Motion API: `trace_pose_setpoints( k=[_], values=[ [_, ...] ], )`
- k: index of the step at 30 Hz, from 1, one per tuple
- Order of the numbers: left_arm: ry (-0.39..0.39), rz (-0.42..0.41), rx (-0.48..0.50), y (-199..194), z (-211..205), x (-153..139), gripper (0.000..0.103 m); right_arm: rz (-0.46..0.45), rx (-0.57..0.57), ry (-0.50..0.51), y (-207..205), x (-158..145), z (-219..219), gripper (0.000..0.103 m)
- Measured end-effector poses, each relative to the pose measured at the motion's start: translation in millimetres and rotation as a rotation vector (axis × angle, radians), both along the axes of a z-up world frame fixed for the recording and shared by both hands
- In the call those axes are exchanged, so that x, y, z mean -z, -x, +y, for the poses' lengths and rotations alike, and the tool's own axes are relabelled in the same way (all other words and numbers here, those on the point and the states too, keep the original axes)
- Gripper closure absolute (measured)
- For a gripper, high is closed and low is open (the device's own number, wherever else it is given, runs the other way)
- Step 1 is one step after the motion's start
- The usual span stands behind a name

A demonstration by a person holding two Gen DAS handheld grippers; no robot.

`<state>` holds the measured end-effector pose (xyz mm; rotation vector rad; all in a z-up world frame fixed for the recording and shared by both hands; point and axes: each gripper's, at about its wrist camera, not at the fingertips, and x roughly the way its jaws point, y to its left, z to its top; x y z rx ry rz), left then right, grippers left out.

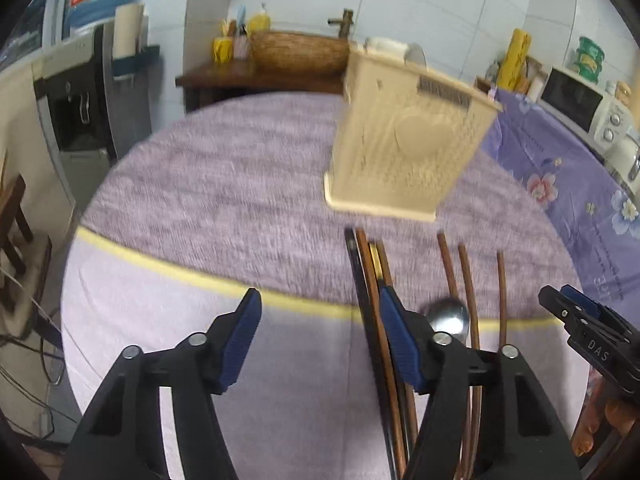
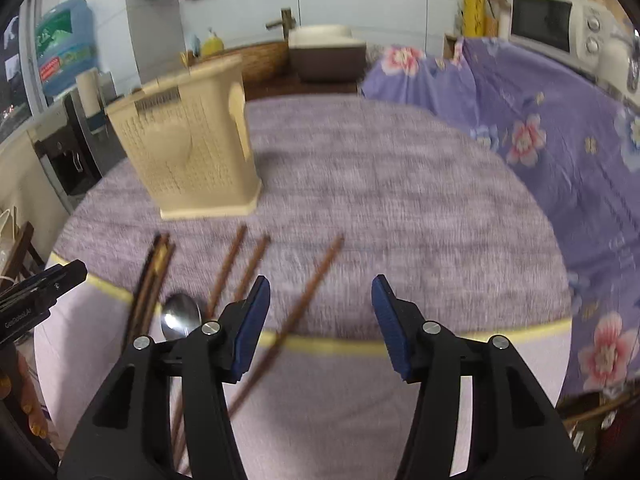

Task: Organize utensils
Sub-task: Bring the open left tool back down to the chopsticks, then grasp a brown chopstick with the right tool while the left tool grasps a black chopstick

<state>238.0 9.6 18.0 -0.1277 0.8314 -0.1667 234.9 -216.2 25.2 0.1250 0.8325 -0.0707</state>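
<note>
Left wrist view: my left gripper (image 1: 320, 320) stands wide, empty; chopsticks (image 1: 466, 280) and spoon (image 1: 448, 318) lie before the cream holder (image 1: 404, 144); right wrist view: my right gripper (image 2: 320, 316) gapes, one chopstick (image 2: 308, 300) beneath.

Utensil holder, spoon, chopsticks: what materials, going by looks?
Utensil holder: likely moulded plastic, matte cream, with perforated walls. Spoon: metal, polished; its bowl shows a bright reflection. Chopsticks: probably wood or bamboo, matte reddish-brown; blur hides any grain.

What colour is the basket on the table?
Cream basket, clearest in the right wrist view.
</note>
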Motion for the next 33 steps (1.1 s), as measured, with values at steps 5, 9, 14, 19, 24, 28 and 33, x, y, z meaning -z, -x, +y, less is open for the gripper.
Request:
trace_pose_setpoints(
  k=[5, 9, 14, 19, 24, 28, 33],
  values=[
    [-0.039, 0.036, 0.038, 11.1, -16.1, 17.9, 0.047, 0.044, 0.002, -0.012, 16.7, 21.6, 5.7, 0.045],
    [-0.071, 0.045, 0.047, 16.6, -23.4, 28.5, 0.047, 0.058, -0.015, -0.003, 19.7, 26.7, 14.9, 0.044],
    [-0.096, 0.047, 0.047, 20.9, -28.3, 33.4, 0.048, 0.077, -0.035, 0.017, 18.0, 30.4, 29.5, 0.044],
    [-0.098, 0.049, 0.041, 21.9, -26.5, 33.7, 0.048, 0.094, -0.052, 0.027, 16.8, 33.2, 39.6, 0.043],
    [-0.111, 0.048, 0.041, 21.3, -27.6, 33.5, 0.048, 0.107, -0.071, 0.063, 18.2, 35.2, 49.1, 0.040],
    [-0.136, 0.054, 0.041, 20.8, -23.1, 34.0, 0.046, 0.131, -0.093, 0.065, 20.8, 33.8, 41.4, 0.040],
    [-0.133, 0.066, 0.040, 21.2, -14.2, 33.8, 0.046, 0.163, -0.091, -0.004, 23.5, 29.6, 13.9, 0.040]
  ],
)
